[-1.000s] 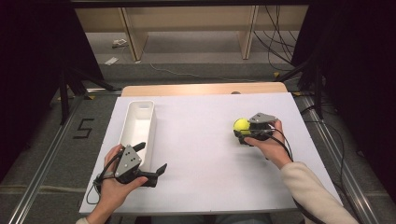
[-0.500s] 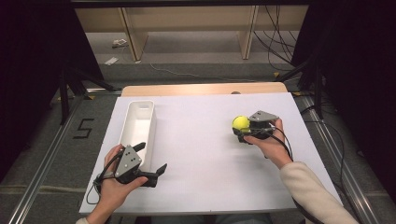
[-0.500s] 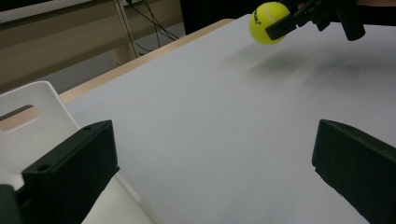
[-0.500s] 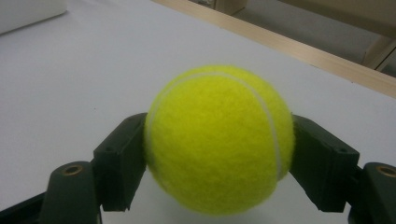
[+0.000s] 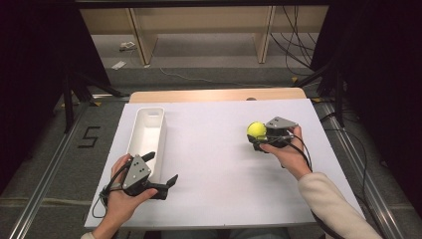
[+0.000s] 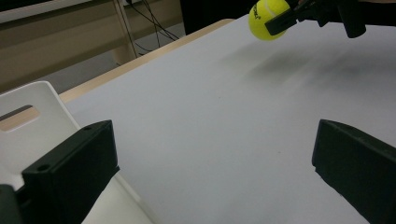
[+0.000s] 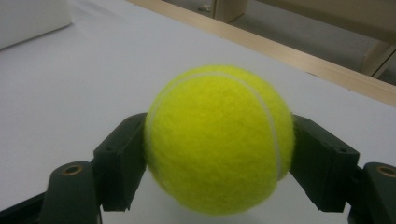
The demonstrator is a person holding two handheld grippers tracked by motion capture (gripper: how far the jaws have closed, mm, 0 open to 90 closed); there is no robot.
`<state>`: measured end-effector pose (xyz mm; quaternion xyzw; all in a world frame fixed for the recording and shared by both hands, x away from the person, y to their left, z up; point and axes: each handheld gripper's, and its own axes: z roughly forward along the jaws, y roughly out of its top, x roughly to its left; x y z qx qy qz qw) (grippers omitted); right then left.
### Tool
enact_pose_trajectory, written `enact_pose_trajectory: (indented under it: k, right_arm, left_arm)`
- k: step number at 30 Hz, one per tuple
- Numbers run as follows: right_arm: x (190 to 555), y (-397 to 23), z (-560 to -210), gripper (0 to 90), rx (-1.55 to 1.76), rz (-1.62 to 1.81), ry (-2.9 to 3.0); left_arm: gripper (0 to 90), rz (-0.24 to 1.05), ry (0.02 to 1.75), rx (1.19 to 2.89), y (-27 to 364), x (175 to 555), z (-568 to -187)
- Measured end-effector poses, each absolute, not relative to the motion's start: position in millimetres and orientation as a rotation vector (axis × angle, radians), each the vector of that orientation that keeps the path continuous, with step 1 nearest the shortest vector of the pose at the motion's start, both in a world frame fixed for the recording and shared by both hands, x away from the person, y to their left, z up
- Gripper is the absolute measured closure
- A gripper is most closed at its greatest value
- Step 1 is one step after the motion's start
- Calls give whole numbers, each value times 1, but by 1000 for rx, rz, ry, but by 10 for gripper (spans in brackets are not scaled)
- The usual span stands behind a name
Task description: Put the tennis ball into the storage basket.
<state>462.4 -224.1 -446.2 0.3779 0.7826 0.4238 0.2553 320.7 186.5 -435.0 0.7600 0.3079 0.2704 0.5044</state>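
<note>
The right tongs (image 5: 259, 139) are clamped on a yellow tennis ball (image 5: 256, 130), one jaw on each side at its widest part, just above the white table (image 5: 219, 169) on its right half. The left tongs (image 5: 161, 174) rest near the front left, jaws wide apart, beside a long white bin (image 5: 149, 122). The ball looks light, fuzzy and slightly springy, so a grip across its middle should hold without slipping.

You have one yellow tennis ball (image 5: 256, 130), felt intact with its white seam visible. It sits clamped between the jaws of your right gripper (image 5: 257, 138), over the right part of the white bench (image 5: 219, 164).
</note>
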Motion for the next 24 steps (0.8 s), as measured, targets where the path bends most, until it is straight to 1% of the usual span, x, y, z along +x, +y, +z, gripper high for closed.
enact_pose_trajectory:
  k: [24]
  right_arm:
    - [458,-211,-439,263,989,1190,2135]
  left_arm:
    - [0,653,741,1835,186,321,-435]
